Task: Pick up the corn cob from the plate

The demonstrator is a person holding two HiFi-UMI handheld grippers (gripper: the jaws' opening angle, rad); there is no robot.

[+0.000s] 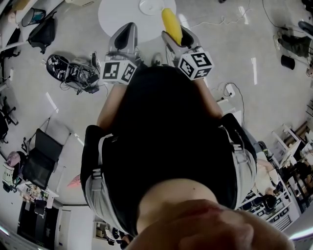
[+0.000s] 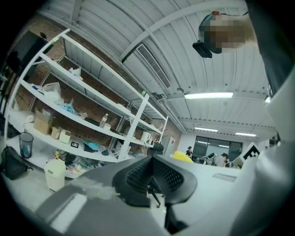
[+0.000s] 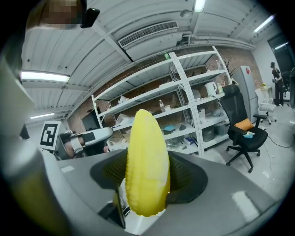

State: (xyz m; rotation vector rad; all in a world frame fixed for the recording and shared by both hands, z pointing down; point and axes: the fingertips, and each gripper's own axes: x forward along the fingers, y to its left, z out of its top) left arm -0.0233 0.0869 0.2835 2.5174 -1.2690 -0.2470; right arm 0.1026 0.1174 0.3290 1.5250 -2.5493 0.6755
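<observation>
A yellow corn cob (image 1: 172, 25) stands upright between the jaws of my right gripper (image 1: 179, 38), which is shut on it. In the right gripper view the corn cob (image 3: 146, 161) fills the gap between the dark pads, tip upward, with my right gripper (image 3: 147, 182) closed around its lower half. My left gripper (image 1: 125, 32) is held beside it, shut and empty. In the left gripper view my left gripper (image 2: 151, 171) has its pads meeting, and the corn cob's tip (image 2: 183, 156) shows beyond. A white plate (image 1: 150, 6) lies on the round white table (image 1: 120, 17) just ahead.
Bags and cables (image 1: 73, 68) lie on the floor to the left. A black office chair (image 1: 41, 156) stands lower left. White shelving (image 3: 184, 106) and an office chair (image 3: 244, 133) stand in the background. A white canister (image 2: 55, 173) sits by the shelves (image 2: 83, 110).
</observation>
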